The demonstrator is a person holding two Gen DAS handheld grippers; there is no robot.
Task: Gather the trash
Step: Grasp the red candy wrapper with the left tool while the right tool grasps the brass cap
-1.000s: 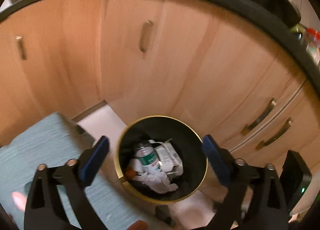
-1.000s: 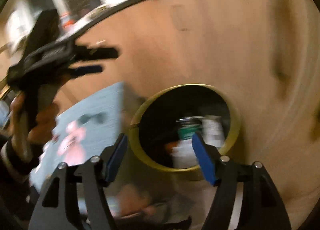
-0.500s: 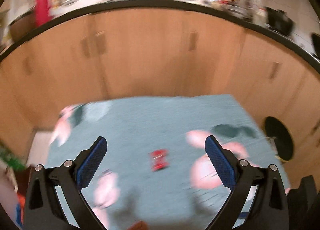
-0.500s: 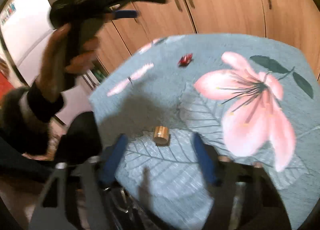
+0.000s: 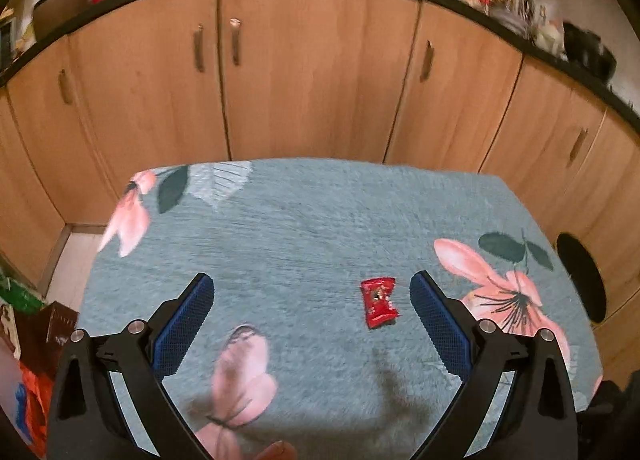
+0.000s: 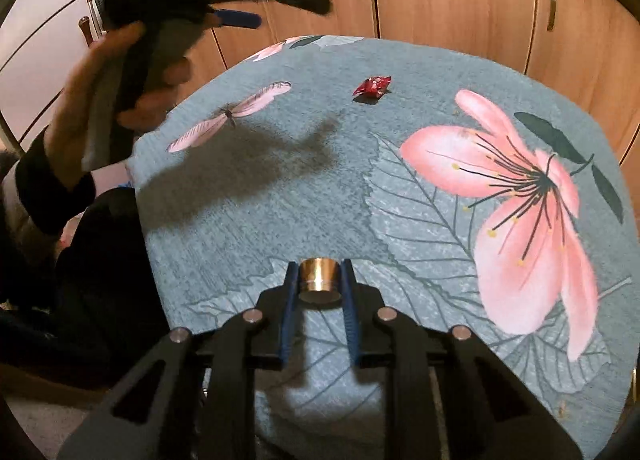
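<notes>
Your right hand-held gripper [image 6: 319,284] is closed around a small gold cap [image 6: 319,280] standing on the flowered bench [image 6: 400,200], pads pressed to its two sides, likely so it lifts without tipping. Your left hand-held gripper [image 5: 312,320] hangs wide open and empty above the bench, with a red wrapper [image 5: 378,302] lying flat between its fingers, nearer the right one. A dark bin [image 5: 580,276] sits past the bench's right edge.
</notes>
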